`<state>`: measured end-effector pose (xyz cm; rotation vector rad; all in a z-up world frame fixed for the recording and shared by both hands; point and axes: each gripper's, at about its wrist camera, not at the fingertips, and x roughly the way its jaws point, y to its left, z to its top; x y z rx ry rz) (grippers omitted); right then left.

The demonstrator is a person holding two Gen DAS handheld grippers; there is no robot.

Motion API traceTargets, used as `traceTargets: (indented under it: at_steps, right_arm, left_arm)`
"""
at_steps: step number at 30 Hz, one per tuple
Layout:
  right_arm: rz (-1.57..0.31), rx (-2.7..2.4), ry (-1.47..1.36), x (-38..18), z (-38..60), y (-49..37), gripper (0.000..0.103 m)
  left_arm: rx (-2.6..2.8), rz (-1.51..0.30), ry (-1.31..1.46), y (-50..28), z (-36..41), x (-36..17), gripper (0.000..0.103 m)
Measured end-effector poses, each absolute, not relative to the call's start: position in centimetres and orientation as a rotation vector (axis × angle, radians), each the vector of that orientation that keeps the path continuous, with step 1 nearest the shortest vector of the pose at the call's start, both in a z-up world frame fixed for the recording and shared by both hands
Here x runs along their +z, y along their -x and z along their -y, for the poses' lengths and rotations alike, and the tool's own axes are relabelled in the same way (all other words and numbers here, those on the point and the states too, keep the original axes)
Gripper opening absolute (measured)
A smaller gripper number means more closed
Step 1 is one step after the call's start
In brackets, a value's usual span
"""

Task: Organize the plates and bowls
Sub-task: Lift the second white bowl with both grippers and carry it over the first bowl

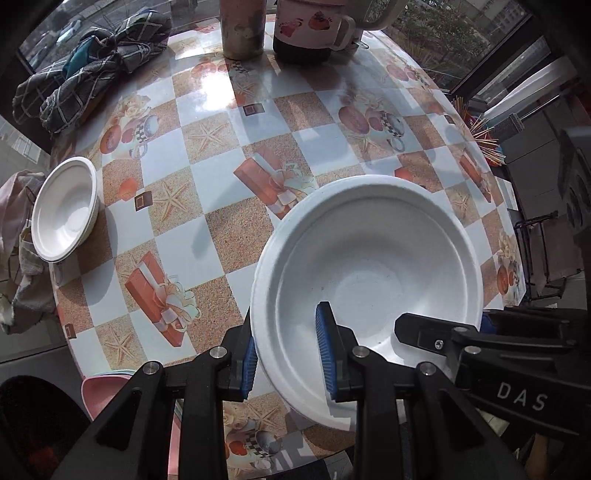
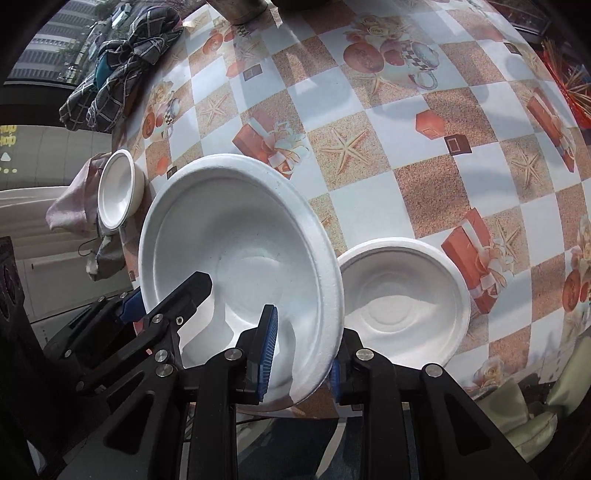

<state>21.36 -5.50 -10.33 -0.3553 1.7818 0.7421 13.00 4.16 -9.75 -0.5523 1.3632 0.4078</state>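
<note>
Large white bowl (image 1: 369, 280): held over the near edge of the surface (image 1: 229, 236), tilted, open side towards both cameras; both grippers grip its rim at once.
Left hand-held gripper (image 1: 288, 354): clamped on the bowl's near-left rim, one blue pad (image 1: 325, 354) inside the bowl and the other outside the wall.
Right hand-held gripper (image 2: 301, 352): clamped on the same bowl (image 2: 236, 258) at its near-right rim, one blue pad (image 2: 267, 350) inside and the other behind the rim.
Left gripper, seen from the right wrist view: a black finger reaches into the bowl from the lower left; its partner lies outside the wall.
Second white bowl (image 2: 402, 299): upright on the surface (image 2: 424, 155), just right of the held bowl, whose rim overlaps it in view; whether they touch cannot be told.
Stacked white bowls (image 1: 64, 210): at the far left edge of the surface, well apart from the held bowl; a layered rim shows, though the count cannot be told.
Surface: a round table under a checked cloth printed with starfish, gift boxes and cups.
Checked dark cloth (image 1: 92, 62): bunched at the far left edge.
Flask (image 1: 242, 27) and printed mug (image 1: 314, 26): side by side at the far edge.
Pink items (image 1: 107, 387): partly visible below the near edge, beneath the left gripper.
</note>
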Motion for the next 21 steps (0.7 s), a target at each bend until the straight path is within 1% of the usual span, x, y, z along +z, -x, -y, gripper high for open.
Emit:
traceTargets:
  at_steps: [8, 16, 19, 21]
  right_arm:
    - [-1.791, 0.6, 0.253, -10.9, 11.7, -23.1, 0.028]
    - [-1.791, 0.54, 0.22, -12.6, 13.8, -24.0, 0.028]
    - [-1.794, 0.543, 0.21, -13.0, 14.0, -24.2, 0.028]
    - [-1.794, 0.534, 0.225, -13.2, 14.2, -24.3, 0.028]
  left_arm:
    - [0.269, -1.429, 0.474, -14.4, 1.8, -11.0, 0.032]
    - [0.22, -1.455, 0.421, -16.0, 3.5, -12.6, 0.032]
    - [0.214, -1.461, 0.435, -16.1, 3.4, -13.0, 0.04]
    - [0.23, -1.463, 0.424, -15.9, 3.3, -13.1, 0.05]
